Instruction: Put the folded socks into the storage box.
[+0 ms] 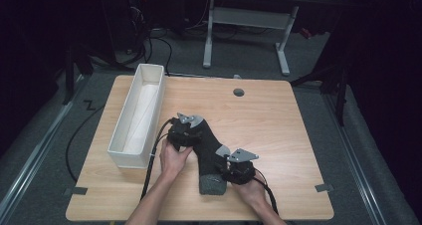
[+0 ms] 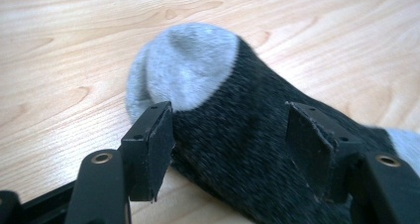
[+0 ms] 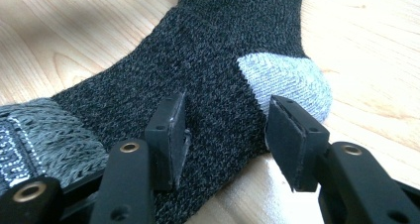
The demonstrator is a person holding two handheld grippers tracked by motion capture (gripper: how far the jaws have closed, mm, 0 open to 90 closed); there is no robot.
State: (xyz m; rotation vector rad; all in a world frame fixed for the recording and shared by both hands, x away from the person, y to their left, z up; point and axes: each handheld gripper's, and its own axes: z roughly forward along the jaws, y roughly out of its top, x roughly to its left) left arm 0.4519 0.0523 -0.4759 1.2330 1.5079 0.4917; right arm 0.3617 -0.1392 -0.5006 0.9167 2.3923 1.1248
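A light wooden table [image 1: 278, 120] carries a white oblong box [image 1: 137, 118] and a dark grey-tipped sock [image 1: 211, 155].

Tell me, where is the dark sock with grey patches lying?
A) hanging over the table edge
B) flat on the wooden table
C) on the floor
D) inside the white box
B: the sock lies on the wooden table, right of the white box and between both hands.

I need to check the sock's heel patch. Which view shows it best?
The right gripper view: the sock's light grey heel patch is close and sharp. The high view shows the whole sock small, partly hidden by grippers. The left gripper view shows its grey toe.
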